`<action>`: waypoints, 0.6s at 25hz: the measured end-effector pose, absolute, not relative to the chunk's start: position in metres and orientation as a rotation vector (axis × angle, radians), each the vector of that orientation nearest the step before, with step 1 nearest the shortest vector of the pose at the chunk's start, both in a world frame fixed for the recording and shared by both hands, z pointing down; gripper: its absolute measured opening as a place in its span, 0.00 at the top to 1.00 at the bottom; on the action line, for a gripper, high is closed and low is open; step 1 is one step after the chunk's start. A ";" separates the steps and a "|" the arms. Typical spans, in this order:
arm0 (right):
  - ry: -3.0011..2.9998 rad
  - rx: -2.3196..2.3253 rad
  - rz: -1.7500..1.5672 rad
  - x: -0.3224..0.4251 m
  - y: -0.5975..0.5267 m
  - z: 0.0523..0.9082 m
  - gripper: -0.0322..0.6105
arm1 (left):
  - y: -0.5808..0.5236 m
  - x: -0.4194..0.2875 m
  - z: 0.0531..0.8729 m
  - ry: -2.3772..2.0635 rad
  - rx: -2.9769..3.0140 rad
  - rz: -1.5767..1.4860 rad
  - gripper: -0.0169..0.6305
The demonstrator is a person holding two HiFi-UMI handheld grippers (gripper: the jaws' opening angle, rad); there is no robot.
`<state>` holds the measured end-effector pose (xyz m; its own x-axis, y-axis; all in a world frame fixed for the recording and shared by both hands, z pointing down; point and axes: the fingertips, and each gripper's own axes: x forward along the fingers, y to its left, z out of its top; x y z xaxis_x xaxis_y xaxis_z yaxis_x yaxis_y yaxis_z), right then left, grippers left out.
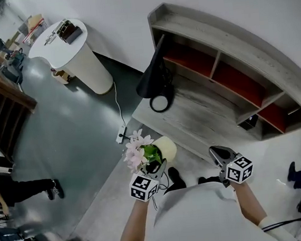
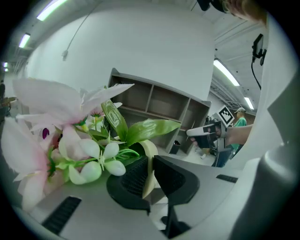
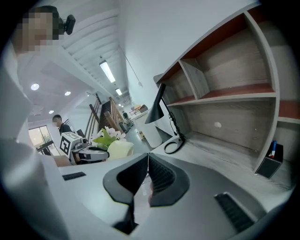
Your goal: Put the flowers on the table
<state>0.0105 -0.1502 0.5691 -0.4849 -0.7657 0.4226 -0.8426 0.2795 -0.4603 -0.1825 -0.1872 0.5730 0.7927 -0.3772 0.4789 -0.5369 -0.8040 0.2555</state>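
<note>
Pink and white flowers (image 1: 136, 150) with green leaves stand in a cream pot (image 1: 166, 147), held in the air just off the near left corner of the grey wooden table (image 1: 203, 115). My left gripper (image 1: 157, 167) is shut on the pot's rim. In the left gripper view the cream rim (image 2: 149, 161) sits pinched between the black pads, with the flowers (image 2: 61, 136) filling the left side. My right gripper (image 1: 216, 151) hovers over the table's near edge, jaws shut with nothing in them. In the right gripper view its pads (image 3: 159, 176) meet, and the pot (image 3: 119, 149) shows at the left.
A black desk lamp (image 1: 156, 74) stands at the table's left end, its round base (image 3: 174, 145) on the top. A shelf unit (image 1: 240, 66) lines the back, with a black pen holder (image 1: 250, 122). A white round stand (image 1: 77, 50) and a power strip (image 1: 122, 136) are on the floor.
</note>
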 end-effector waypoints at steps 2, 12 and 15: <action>-2.395 1.573 0.991 0.006 -0.153 0.571 0.92 | -0.194 -0.181 0.577 -0.626 2.644 0.632 0.89; -2.293 1.756 1.035 0.001 -0.148 0.577 0.92 | -0.222 -0.160 0.594 -0.334 2.811 0.846 0.89; -2.266 1.786 1.050 0.005 -0.145 0.580 0.92 | -0.229 -0.148 0.602 -0.268 2.841 0.911 0.89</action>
